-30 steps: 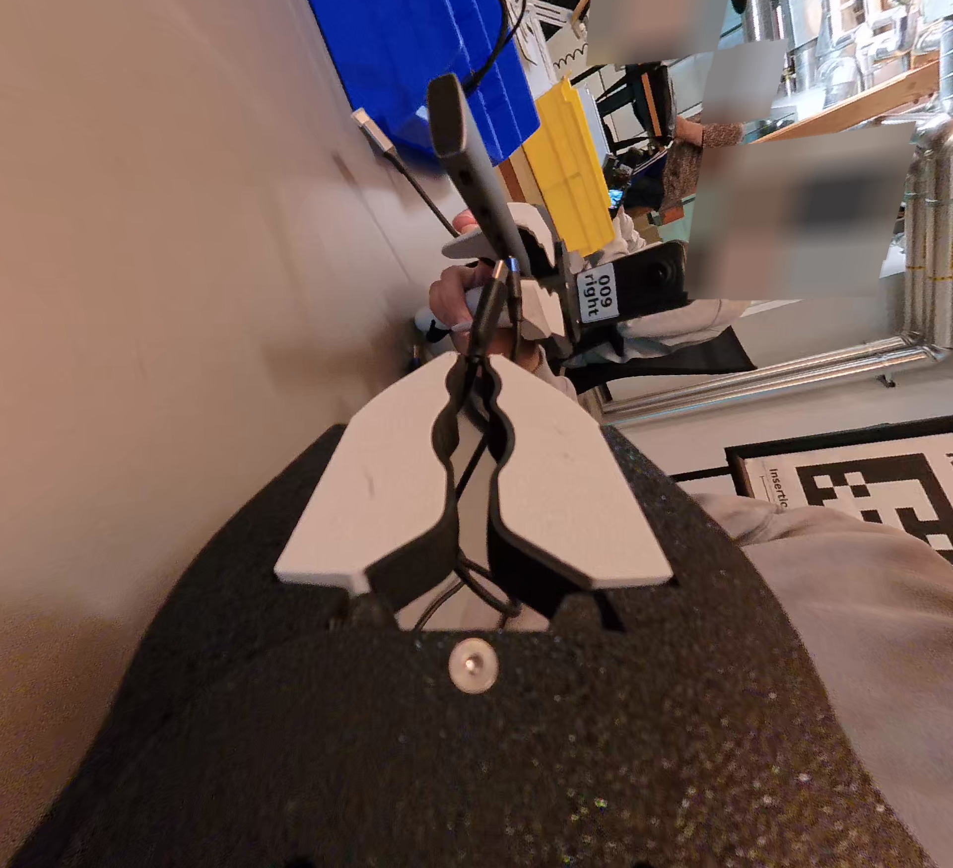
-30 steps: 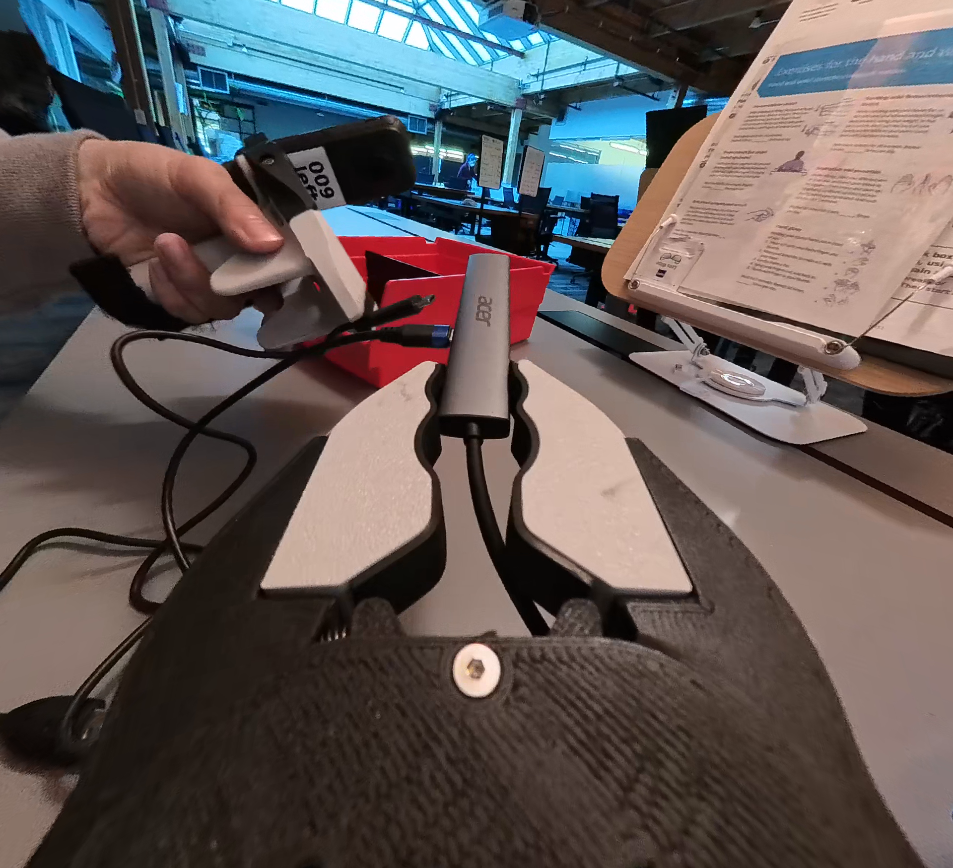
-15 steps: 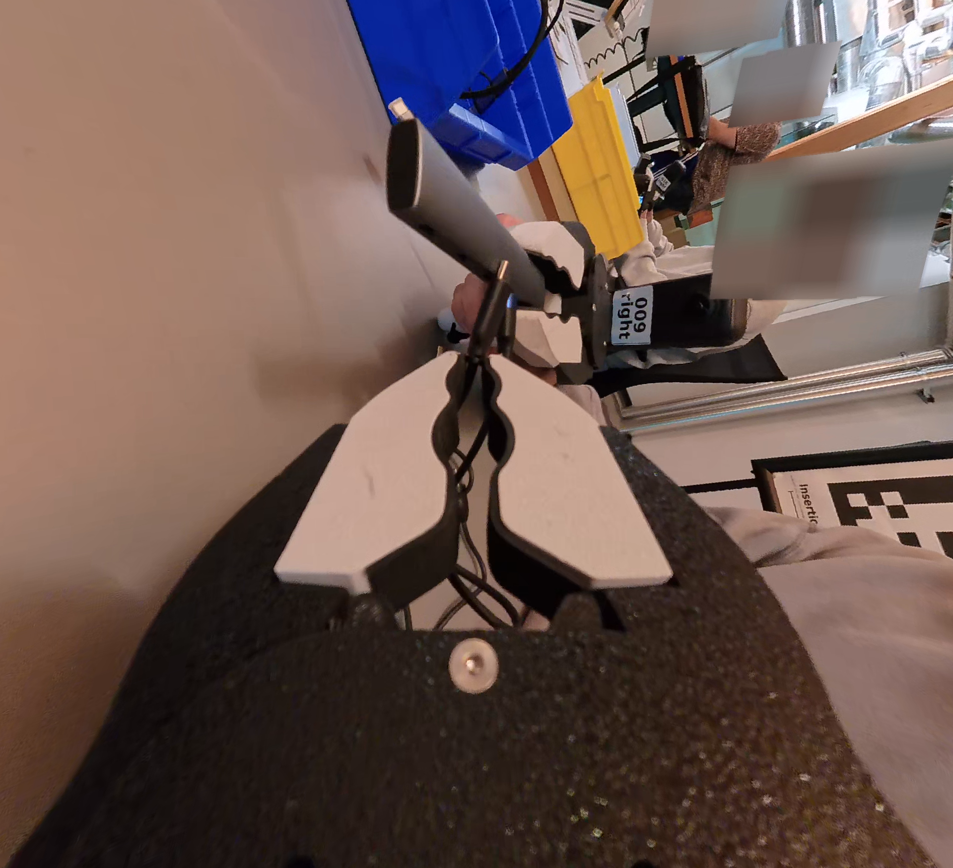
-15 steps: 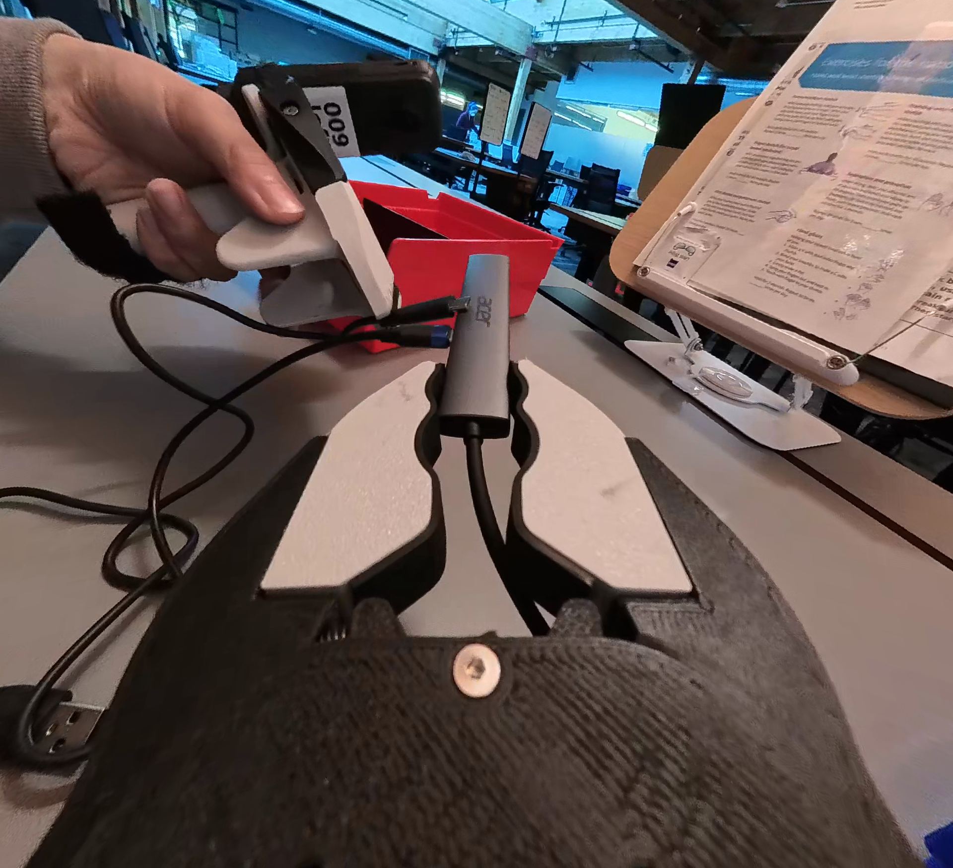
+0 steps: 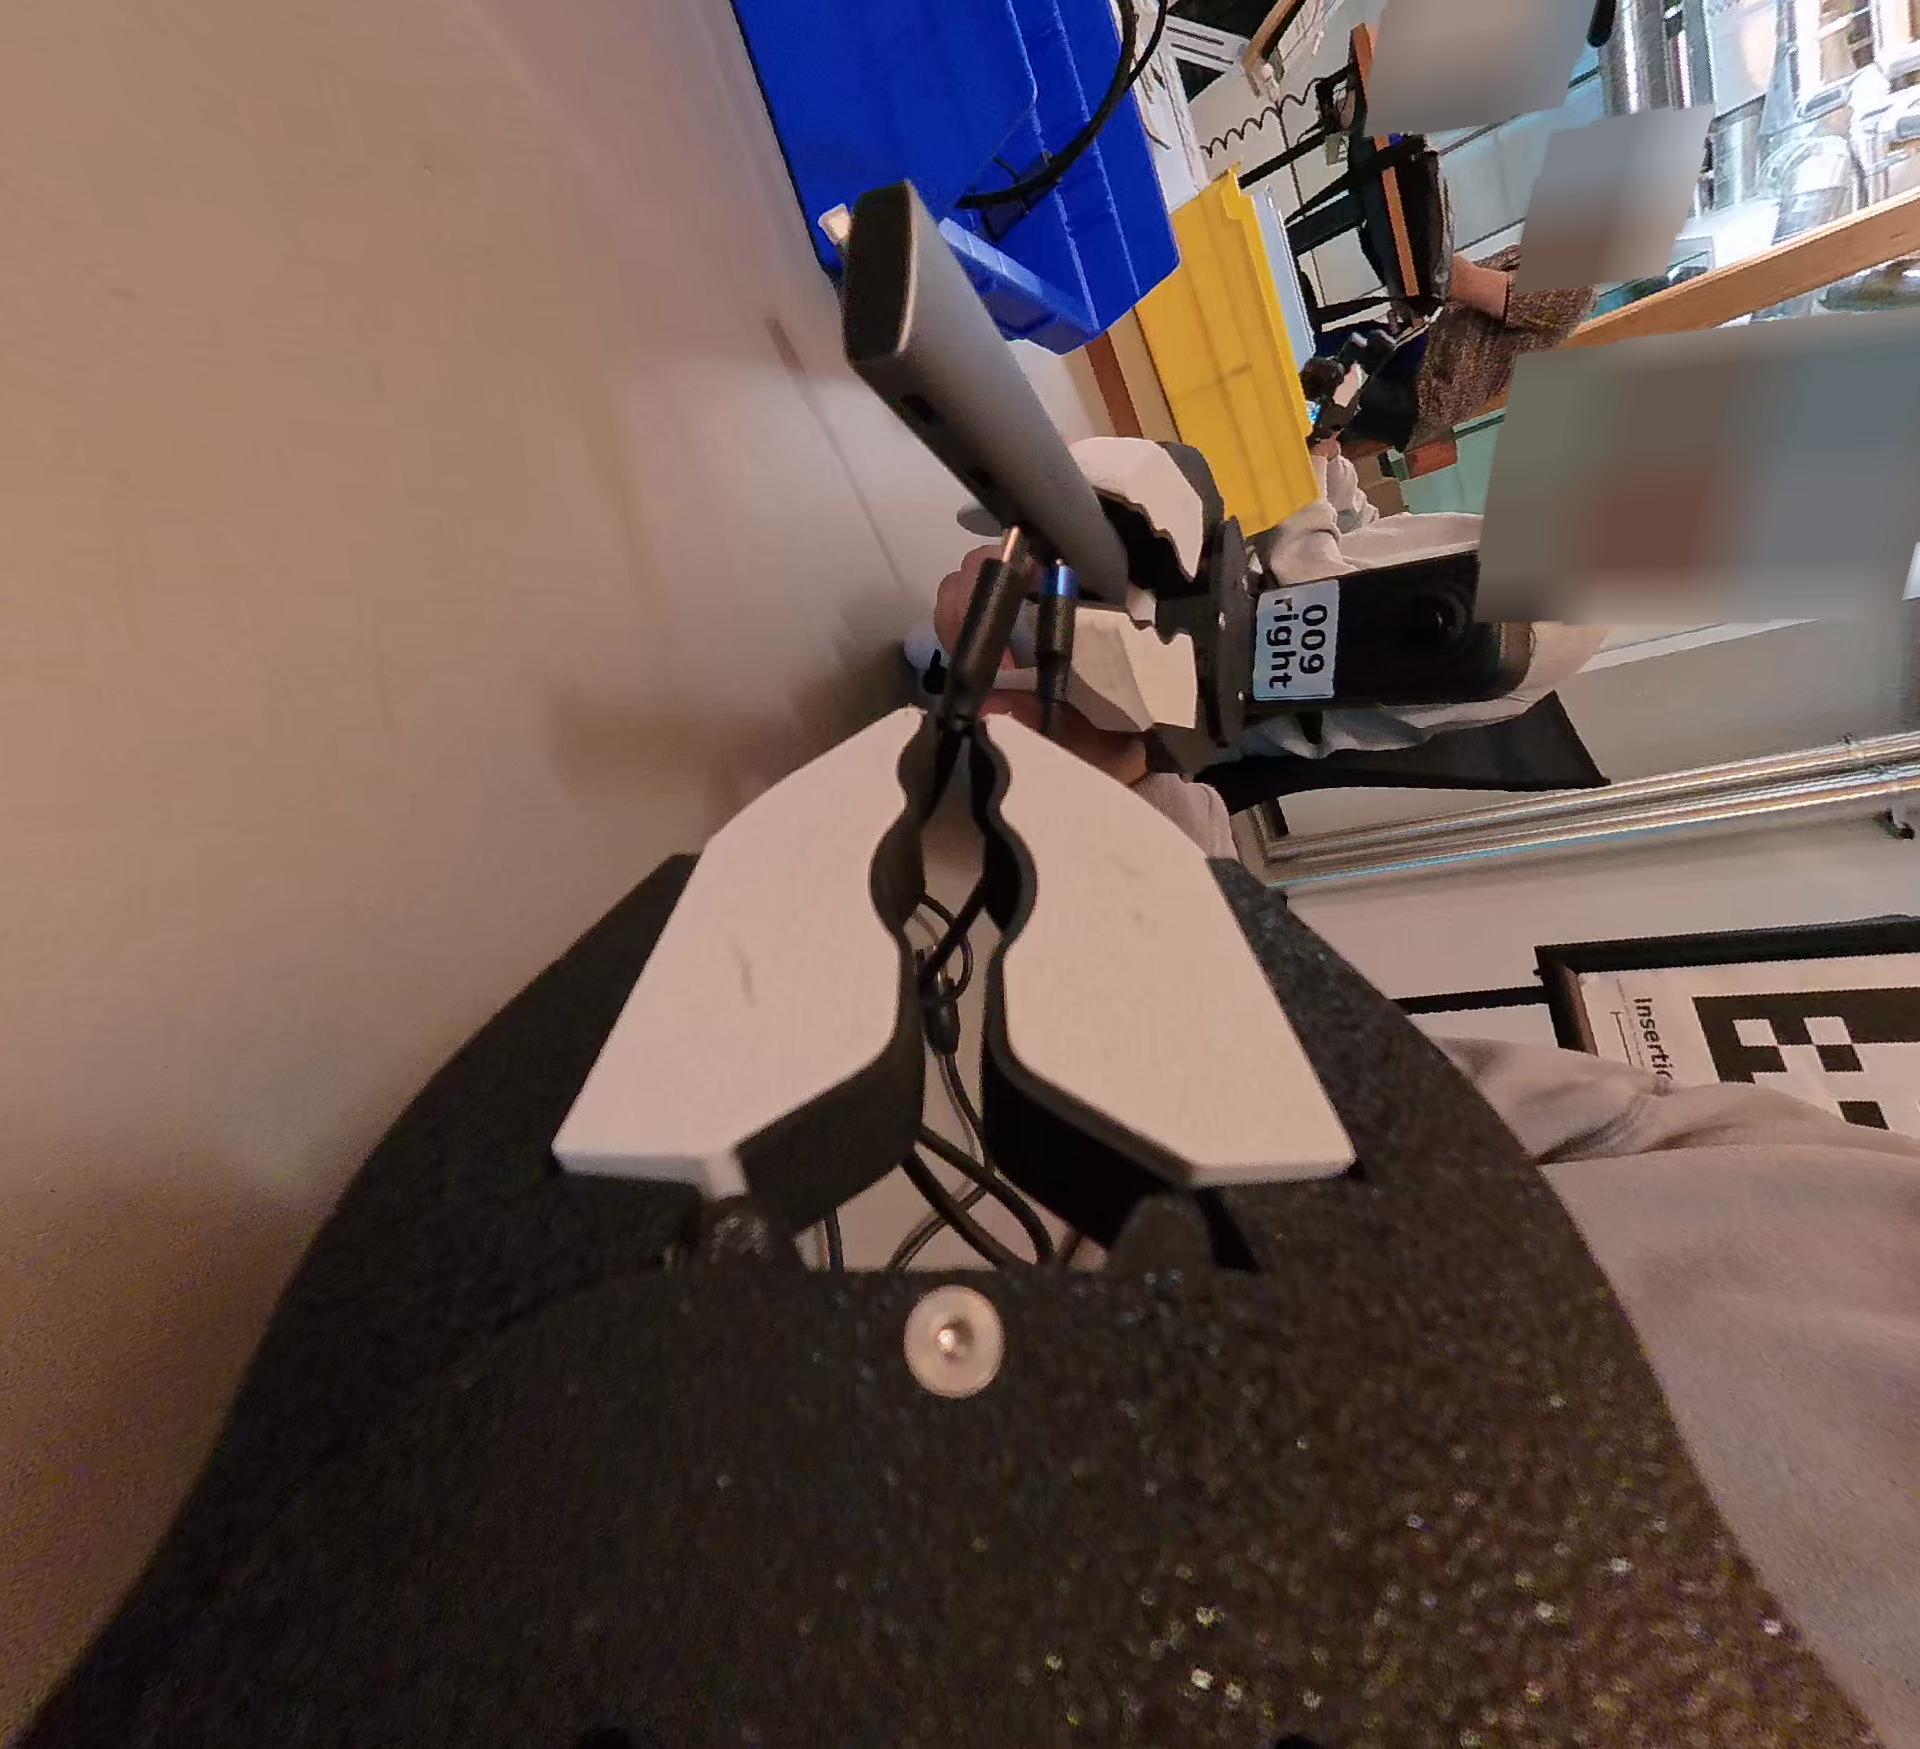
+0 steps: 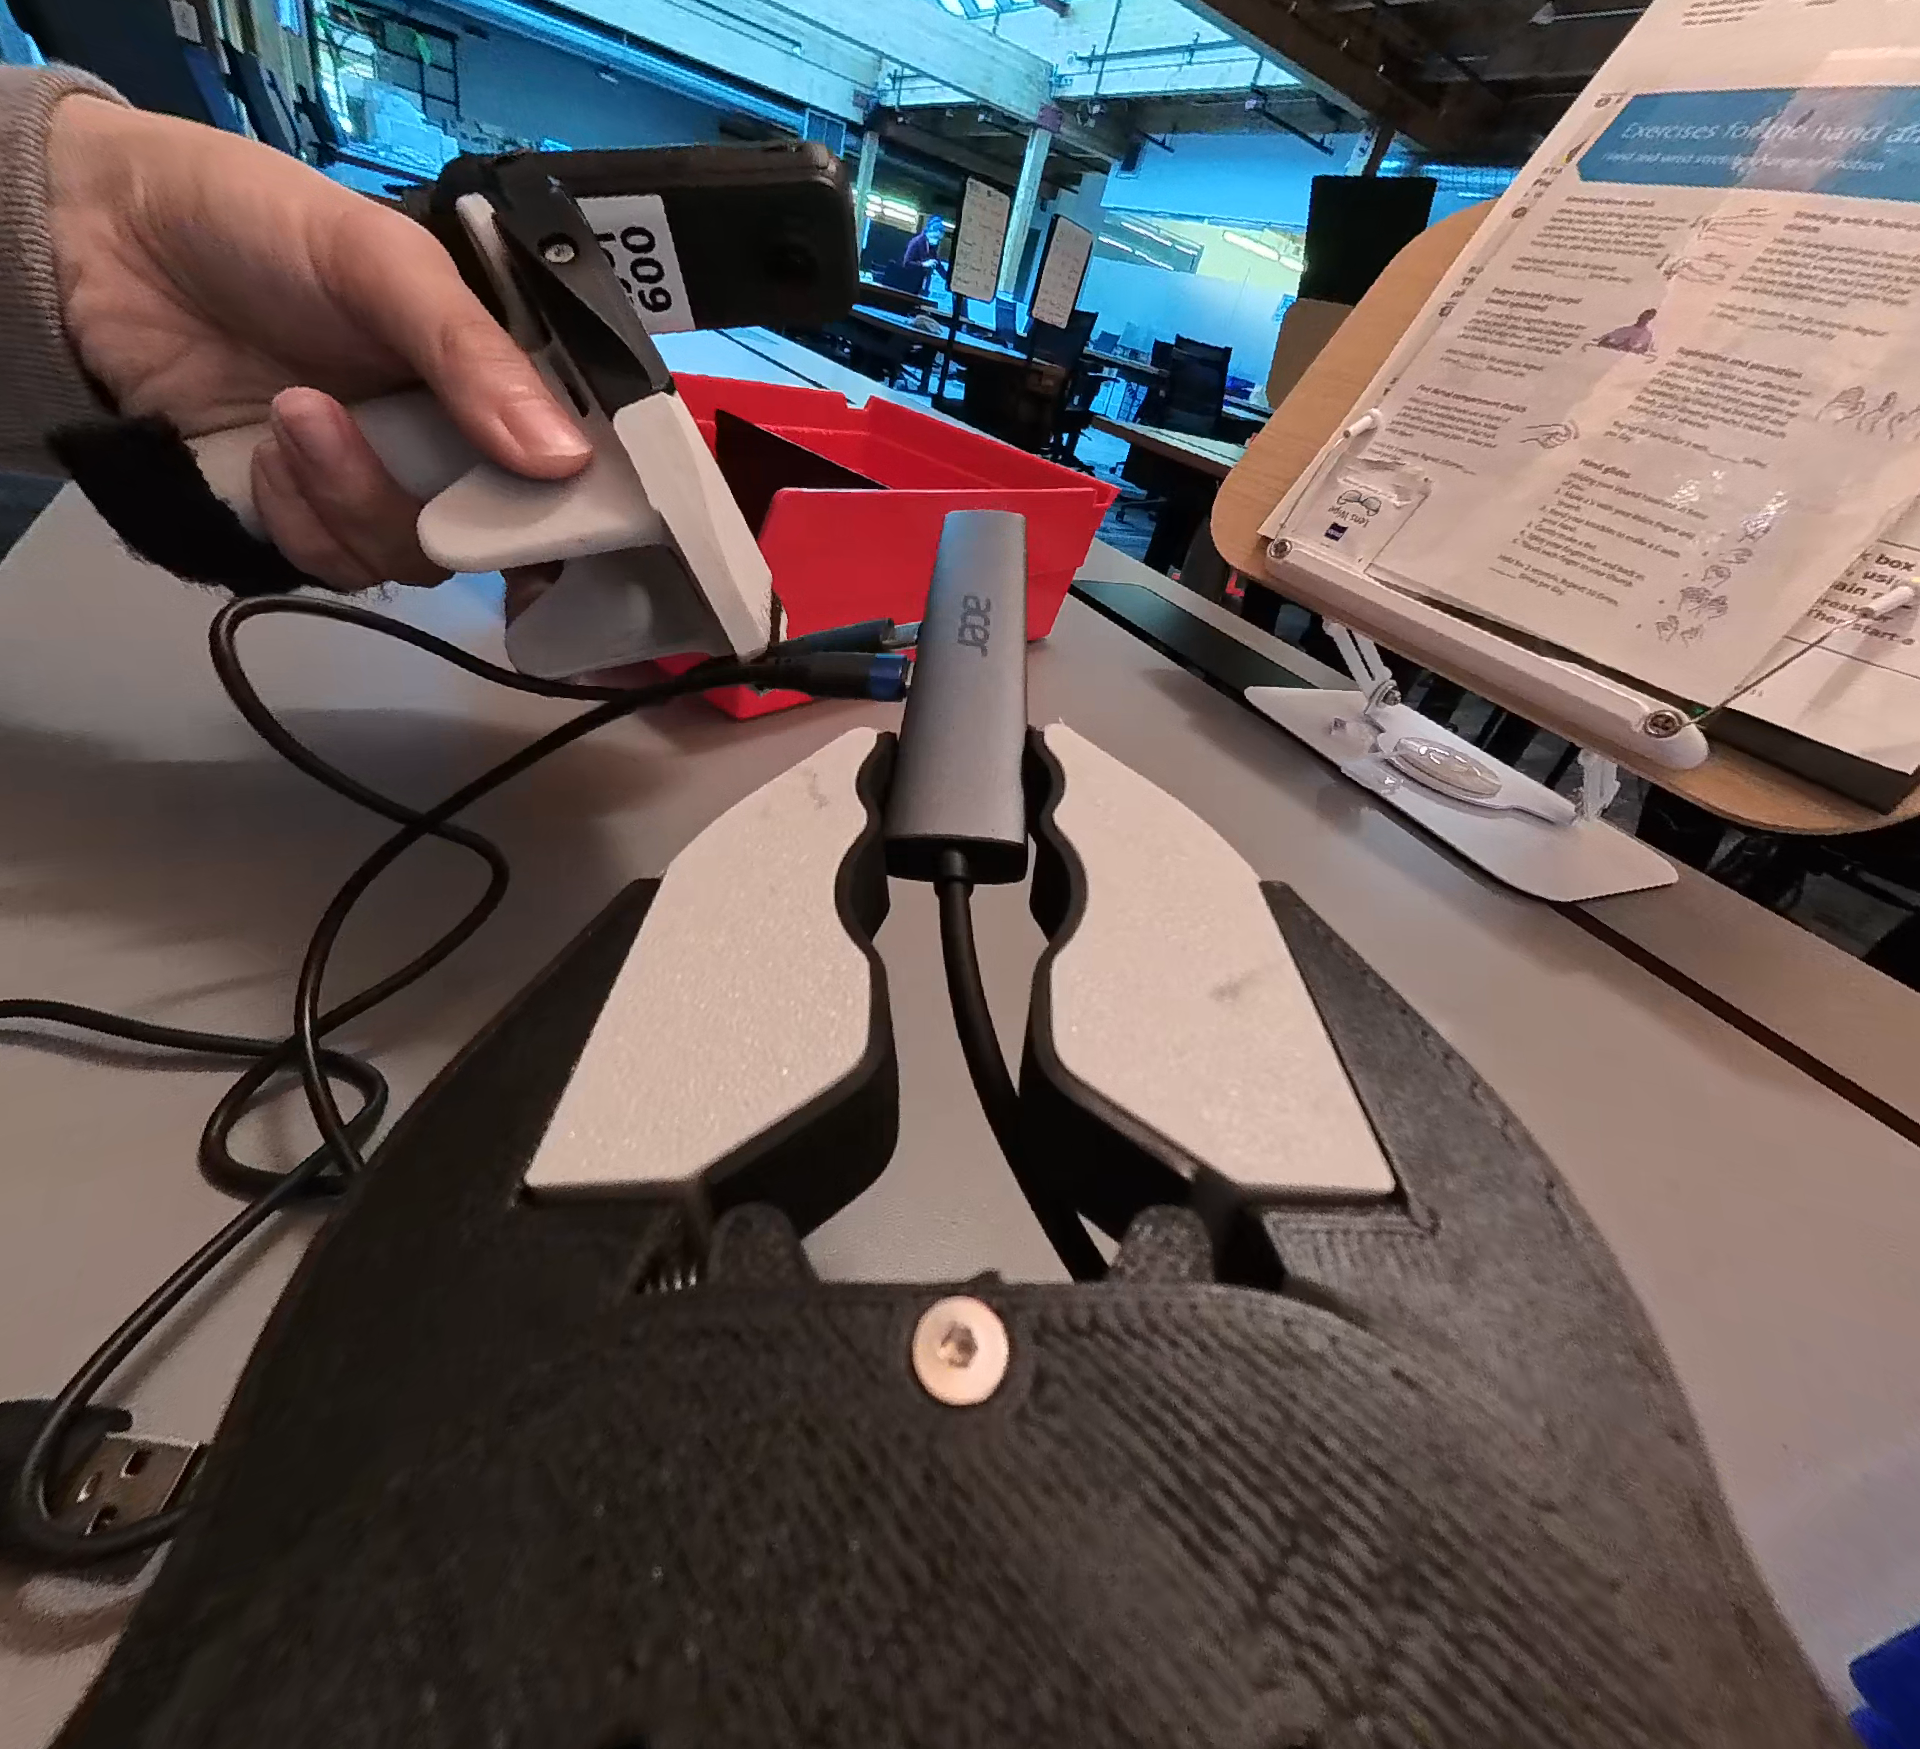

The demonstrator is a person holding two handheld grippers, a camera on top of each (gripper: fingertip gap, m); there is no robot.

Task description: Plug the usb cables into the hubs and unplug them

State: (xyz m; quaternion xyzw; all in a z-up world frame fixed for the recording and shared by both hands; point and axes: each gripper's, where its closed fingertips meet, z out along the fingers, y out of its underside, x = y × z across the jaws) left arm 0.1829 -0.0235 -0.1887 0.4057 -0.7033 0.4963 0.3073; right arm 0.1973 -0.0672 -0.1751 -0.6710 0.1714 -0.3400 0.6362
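Grey metal hub sits clamped in the right gripper, raised above the table. Just beside the hub's side, the left gripper pinches a black usb cable, its plug at the port.

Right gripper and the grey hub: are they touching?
Touching. In the right wrist view, the right gripper has both fingers pressed against the sides of the grey hub, with no gap showing on either side.
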